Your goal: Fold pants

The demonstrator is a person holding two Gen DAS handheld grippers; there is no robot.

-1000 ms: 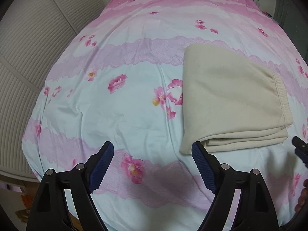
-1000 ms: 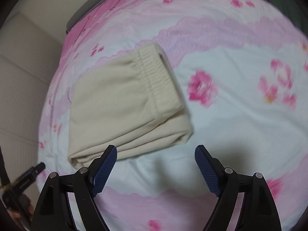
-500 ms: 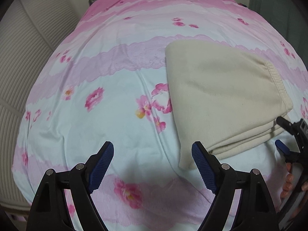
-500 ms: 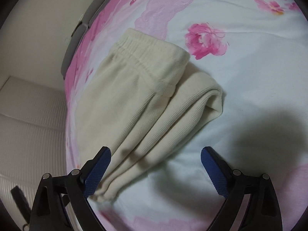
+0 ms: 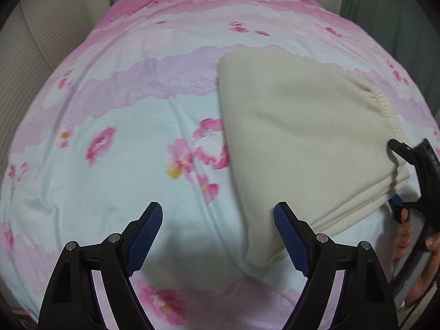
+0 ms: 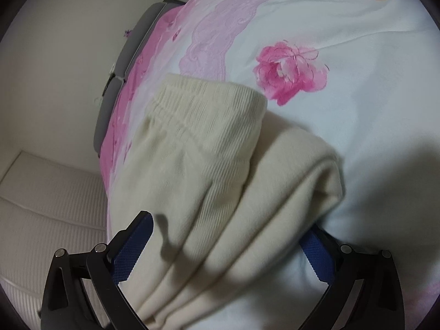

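While the left claw (image 5: 217,236) gapes empty, only the right-wrist view shows the right claw (image 6: 228,247) widening around folded pants (image 6: 209,192).

Domestic bedroom. A bed (image 5: 115,104) carries a pink floral sheet (image 5: 165,63); a grey headboard (image 6: 129,55) stands against a plain wall (image 6: 63,55). A green curtain (image 5: 390,8) hangs beside it.

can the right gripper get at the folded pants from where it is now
Probably yes. The right gripper already straddles the stacked edge of the pants, its jaws opening wide with the fabric between them and nothing else in the way. The pads do not look pressed on the cloth yet.
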